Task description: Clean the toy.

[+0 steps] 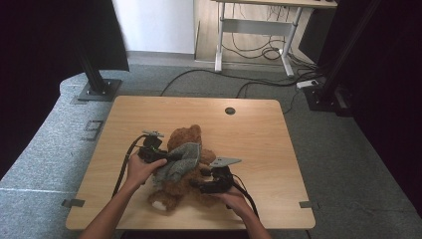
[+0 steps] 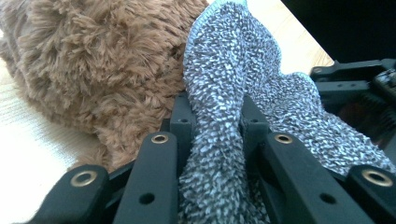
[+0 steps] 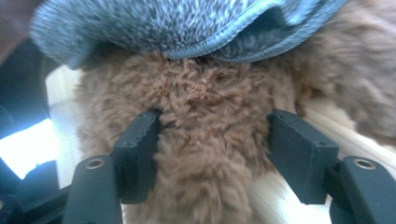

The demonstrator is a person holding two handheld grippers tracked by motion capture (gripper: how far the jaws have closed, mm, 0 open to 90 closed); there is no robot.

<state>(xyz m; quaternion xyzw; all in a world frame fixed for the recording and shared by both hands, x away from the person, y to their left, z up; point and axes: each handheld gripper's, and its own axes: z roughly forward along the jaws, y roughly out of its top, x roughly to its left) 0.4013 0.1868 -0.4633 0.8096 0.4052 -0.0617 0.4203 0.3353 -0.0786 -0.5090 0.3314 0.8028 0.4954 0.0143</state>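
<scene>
Scene: brown teddy bear (image 1: 180,164) lies at bench (image 1: 259,129) centre, grey cloth (image 1: 181,160) draped over its belly.
Left claw (image 2: 217,123): pinching the cloth's edge, at the bear's 9 o'clock.
Right claw (image 3: 212,154): spread, astride a furry limb at 4 o'clock, pads not pressing.
Technique: keep the cloth taut; steady the limb before wiping.

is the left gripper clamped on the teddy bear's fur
No, the left gripper is shut on the grey cloth, which runs up between its jaws, while the brown teddy bear lies beside it.
</scene>
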